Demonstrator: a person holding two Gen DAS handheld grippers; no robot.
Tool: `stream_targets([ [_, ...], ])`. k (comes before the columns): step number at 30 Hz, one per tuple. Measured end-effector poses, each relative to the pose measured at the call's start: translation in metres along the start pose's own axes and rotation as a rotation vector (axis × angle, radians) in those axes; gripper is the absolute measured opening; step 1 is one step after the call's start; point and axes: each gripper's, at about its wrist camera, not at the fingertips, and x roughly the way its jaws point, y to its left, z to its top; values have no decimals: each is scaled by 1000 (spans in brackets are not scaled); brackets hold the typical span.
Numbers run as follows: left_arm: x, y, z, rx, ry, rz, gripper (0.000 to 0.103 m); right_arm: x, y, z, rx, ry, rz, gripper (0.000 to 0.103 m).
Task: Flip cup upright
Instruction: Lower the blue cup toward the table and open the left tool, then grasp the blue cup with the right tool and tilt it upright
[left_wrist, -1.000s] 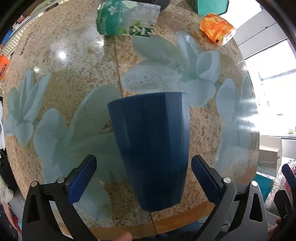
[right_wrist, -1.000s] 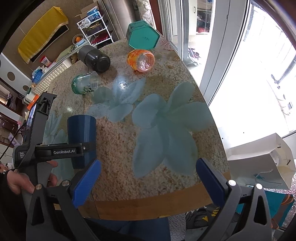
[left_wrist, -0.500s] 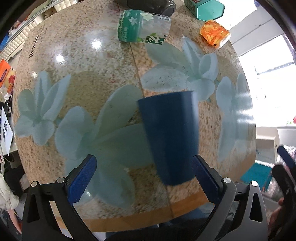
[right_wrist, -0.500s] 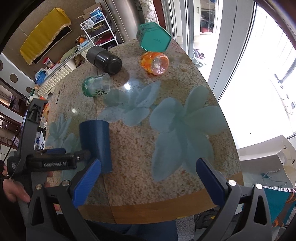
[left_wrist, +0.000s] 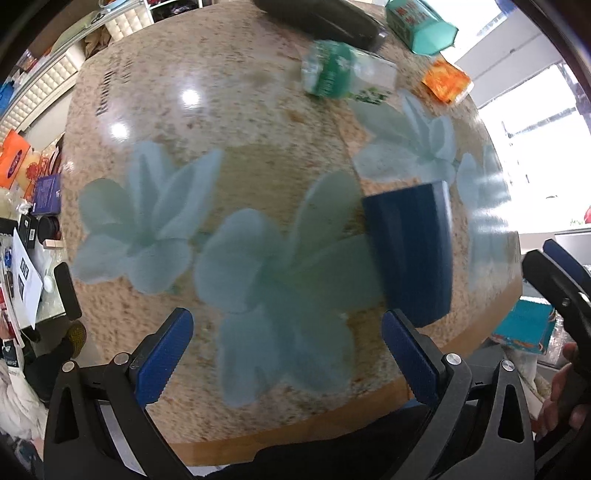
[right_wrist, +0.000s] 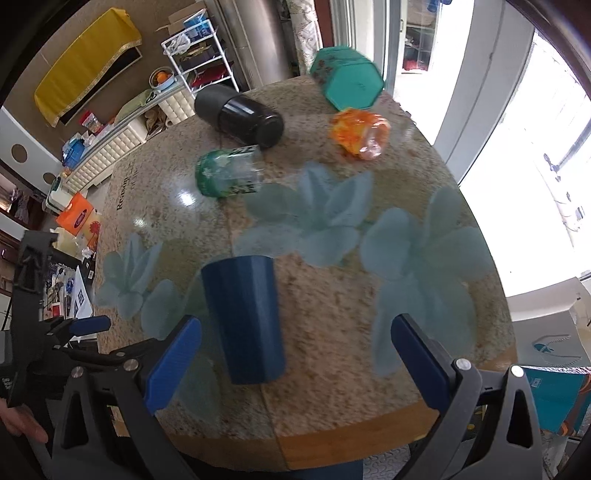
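Blue cup is seen standing near the tabletop's front edge, apparently upright; both grippers held apart, empty

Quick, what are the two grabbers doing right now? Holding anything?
Left gripper: open, holding nothing.
Right gripper: open, holding nothing; the blue cup stands free.

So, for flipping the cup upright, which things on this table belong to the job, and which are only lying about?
Belong to the job:
- blue cup, standing on the table
- left gripper, open, holding nothing
- right gripper, open, holding nothing

Only lying about:
- black cup, on its side
- green glass cup, on its side
- orange cup, on its side
- teal hexagonal box
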Motion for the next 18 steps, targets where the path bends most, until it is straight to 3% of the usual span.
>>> stream_targets([
  [11, 0, 57, -14, -23, 26, 2, 103, 48, 36, 11, -36, 117, -41, 103],
  [18, 25, 63, -12, -7, 57, 8, 103, 80, 44, 14, -78, 226, -95, 103],
])
